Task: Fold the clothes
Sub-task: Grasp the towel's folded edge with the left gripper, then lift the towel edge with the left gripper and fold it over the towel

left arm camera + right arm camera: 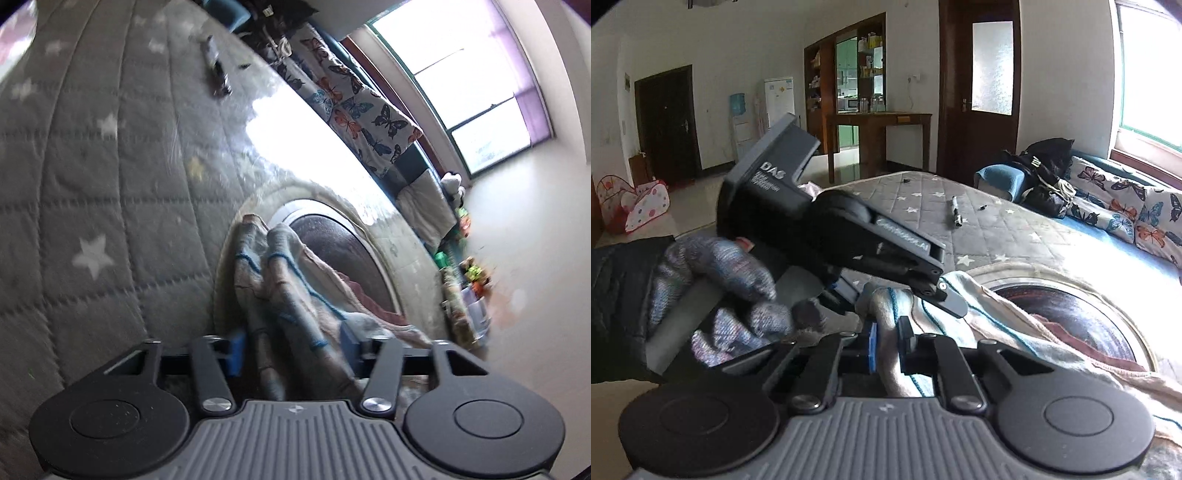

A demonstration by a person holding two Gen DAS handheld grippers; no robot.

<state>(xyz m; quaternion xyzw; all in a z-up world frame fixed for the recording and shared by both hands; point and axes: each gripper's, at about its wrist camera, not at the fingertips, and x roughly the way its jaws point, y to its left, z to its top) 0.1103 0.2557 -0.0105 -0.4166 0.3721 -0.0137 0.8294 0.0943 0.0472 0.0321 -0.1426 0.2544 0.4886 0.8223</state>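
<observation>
While the garment (295, 295) lay bunched on the grey star-quilted bed (110, 184), the left gripper (291, 349) had its fingers clamped on one fold of its cream, blue-stitched fabric. Just beside it, the right gripper (888, 349) pinched the same cloth, near a gloved hand (716, 291).

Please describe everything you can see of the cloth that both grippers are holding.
The cloth looks like soft, pale cream fabric with blue-green stitched lines and a pinkish part lower down. It is bunched into folds, not flat. The left gripper and the right gripper each pinch it. It hangs over the grey star-patterned quilt.
</observation>
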